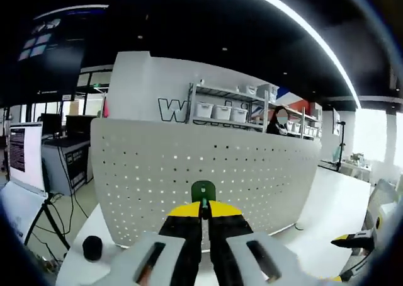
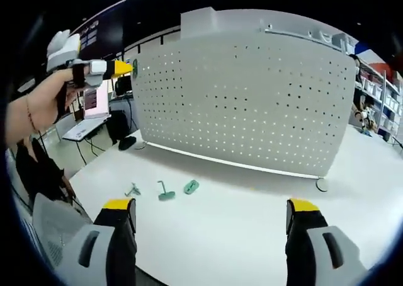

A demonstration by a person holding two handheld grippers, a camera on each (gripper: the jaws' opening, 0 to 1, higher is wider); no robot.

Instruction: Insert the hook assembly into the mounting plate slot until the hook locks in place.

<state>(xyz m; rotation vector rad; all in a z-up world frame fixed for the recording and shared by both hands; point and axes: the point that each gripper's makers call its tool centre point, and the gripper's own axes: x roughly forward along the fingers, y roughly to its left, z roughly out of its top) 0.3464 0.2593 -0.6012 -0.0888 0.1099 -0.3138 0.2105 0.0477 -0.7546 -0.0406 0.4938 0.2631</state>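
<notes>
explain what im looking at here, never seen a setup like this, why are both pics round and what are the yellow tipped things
There is no robot here: a person holds a hand-held gripper in each hand, and a fisheye camera rides on each one, which makes both pictures round.

In the left gripper view, the left hand-held gripper has its yellow-tipped black jaws closed on a small green plastic hook piece, held up near a white perforated metal panel standing on a white table.

In the right gripper view, the right hand-held gripper is open and holds nothing. Ahead on the table lie three small hook parts: two green, one greyish. At upper left, the person's hand holds the left one up to the panel.
</notes>
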